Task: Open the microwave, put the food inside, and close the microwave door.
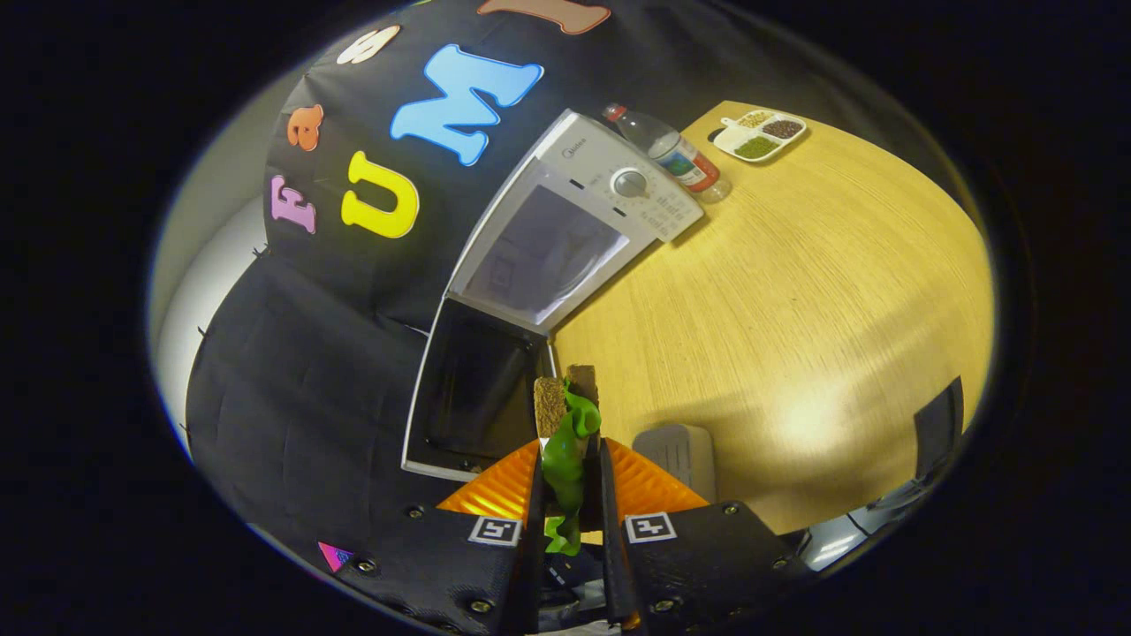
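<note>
Tongs (570,459) clamped on a sandwich of brown bread and green lettuce (566,424), held before the open white microwave (565,238).

The lower sandwich is hidden between the fingers. The microwave's dark cavity (482,389) is hard to read. At two o'clock on the wooden bench (795,291), a clear plastic bottle (676,155) and white divided tray of grains (760,134).

Nothing legible — a blurred brand mark (574,152) on the microwave (565,238), square coded tags (495,530) on the gripper (570,446) pinching the food (565,415).

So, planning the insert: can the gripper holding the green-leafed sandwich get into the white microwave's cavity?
Probably yes: the gripper is shut on the sandwich, the microwave door hangs open, nothing between.
</note>
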The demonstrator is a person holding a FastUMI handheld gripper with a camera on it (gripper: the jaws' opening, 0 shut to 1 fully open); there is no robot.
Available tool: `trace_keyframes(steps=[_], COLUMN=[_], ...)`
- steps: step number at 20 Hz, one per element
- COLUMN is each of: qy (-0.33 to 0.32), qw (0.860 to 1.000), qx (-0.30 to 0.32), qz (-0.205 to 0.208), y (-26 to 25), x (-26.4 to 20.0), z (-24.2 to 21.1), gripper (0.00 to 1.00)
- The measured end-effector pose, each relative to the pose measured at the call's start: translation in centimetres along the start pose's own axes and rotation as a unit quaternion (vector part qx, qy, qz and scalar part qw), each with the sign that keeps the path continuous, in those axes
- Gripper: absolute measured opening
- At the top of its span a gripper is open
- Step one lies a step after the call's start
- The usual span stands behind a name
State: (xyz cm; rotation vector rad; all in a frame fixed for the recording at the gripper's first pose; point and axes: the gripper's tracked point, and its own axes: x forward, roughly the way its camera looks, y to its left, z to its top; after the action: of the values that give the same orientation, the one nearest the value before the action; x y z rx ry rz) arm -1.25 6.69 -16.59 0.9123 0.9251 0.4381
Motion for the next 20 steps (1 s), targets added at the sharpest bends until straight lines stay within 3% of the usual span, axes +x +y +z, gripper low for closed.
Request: trace_keyframes(steps=[11, 20], qy=[-0.074, -0.142], qw=[0.994, 0.987], qx=[0.019, 0.042], qz=[0.071, 0.063], y=[5.9, 6.8], x=[8.2, 15.6], z=[5.2, 9.4], gripper=[0.28, 0.28])
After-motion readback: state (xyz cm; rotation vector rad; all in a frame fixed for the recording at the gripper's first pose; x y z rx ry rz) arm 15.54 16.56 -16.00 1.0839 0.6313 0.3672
